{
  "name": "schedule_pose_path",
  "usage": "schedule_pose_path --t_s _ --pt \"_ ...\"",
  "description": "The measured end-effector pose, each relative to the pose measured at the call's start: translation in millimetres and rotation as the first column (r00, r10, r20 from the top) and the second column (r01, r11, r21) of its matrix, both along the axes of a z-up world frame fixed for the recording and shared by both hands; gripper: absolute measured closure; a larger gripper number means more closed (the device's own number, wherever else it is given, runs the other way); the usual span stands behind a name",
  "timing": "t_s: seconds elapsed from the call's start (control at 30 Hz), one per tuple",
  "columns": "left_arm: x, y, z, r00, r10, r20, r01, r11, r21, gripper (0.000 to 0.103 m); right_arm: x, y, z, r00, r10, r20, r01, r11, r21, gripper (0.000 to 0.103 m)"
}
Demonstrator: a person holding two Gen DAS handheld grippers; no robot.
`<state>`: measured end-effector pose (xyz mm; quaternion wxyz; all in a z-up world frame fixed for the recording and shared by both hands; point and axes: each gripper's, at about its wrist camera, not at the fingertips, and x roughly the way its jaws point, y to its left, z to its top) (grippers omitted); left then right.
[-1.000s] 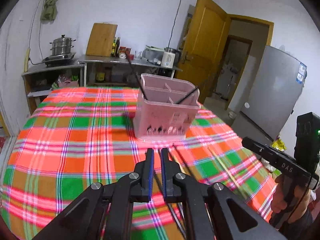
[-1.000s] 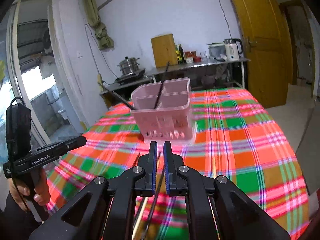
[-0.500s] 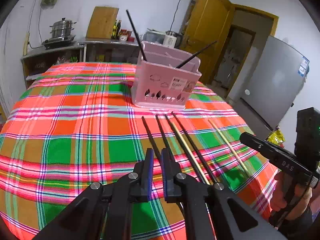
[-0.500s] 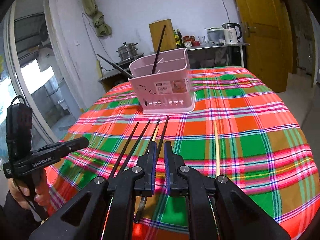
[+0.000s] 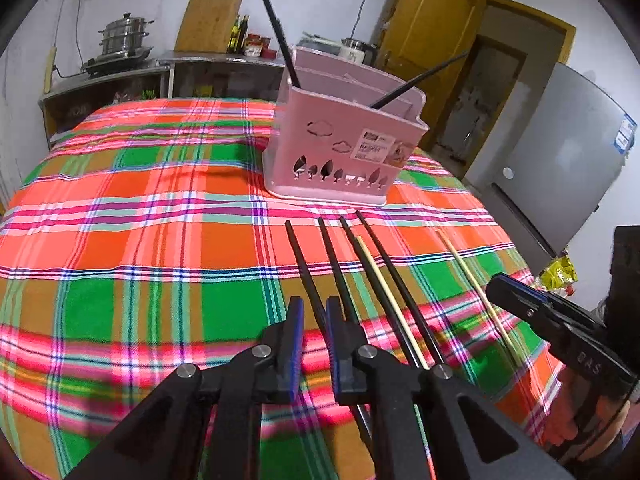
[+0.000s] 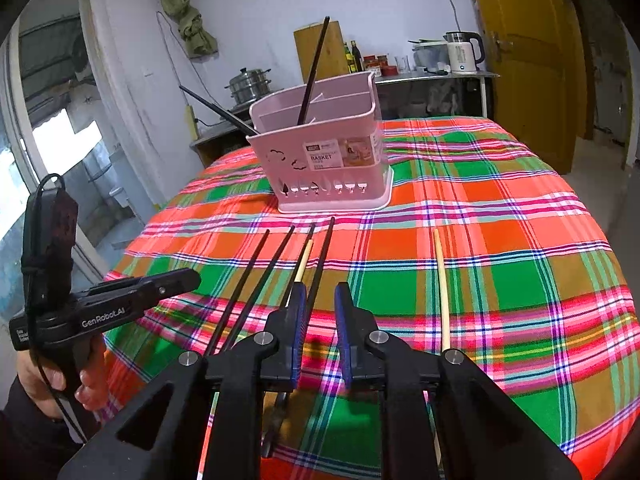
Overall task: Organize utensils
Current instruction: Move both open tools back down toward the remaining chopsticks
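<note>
A pink utensil basket (image 5: 344, 144) (image 6: 324, 160) stands on the plaid table with two black chopsticks (image 5: 276, 28) (image 6: 314, 68) in it. Several black chopsticks (image 5: 340, 268) (image 6: 256, 272) and two pale wooden ones (image 5: 476, 292) (image 6: 441, 288) lie flat in front of it. My left gripper (image 5: 312, 308) is open a little, low over the leftmost black chopstick, which runs between its fingers. My right gripper (image 6: 320, 292) is open a little, low over the right black chopstick. Both are empty.
The plaid cloth (image 5: 140, 240) covers the whole table. A counter with pots (image 5: 120, 40), a kettle (image 6: 464, 52) and a cutting board stands behind. A yellow door (image 6: 532, 60) and a grey fridge (image 5: 560, 160) lie to the right. The table edge curves close at the right (image 6: 600, 400).
Both grippers have dropped lower and tilted toward the table, so the chopsticks came into view. Both jaws have opened a little from nearly shut.
</note>
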<state>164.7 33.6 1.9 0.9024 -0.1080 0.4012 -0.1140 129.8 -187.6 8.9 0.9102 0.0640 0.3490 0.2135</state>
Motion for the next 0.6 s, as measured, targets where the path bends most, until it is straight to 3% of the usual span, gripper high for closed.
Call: schedule_pose_path --t_s 0.5,0.6 --pt "41 -10 -23 0.996 0.031 -0.08 -0.029 0.999 0.027 0.086 32 24 -18 0.997 0.011 -0.079 -0.016 0.998 -0.064 0.088" --pt "44 -11 -25 0.998 0.028 -0.062 -0.025 0.999 0.04 0.086 38 30 -21 0.996 0.018 -0.091 -0.025 0.997 -0.074 0.088"
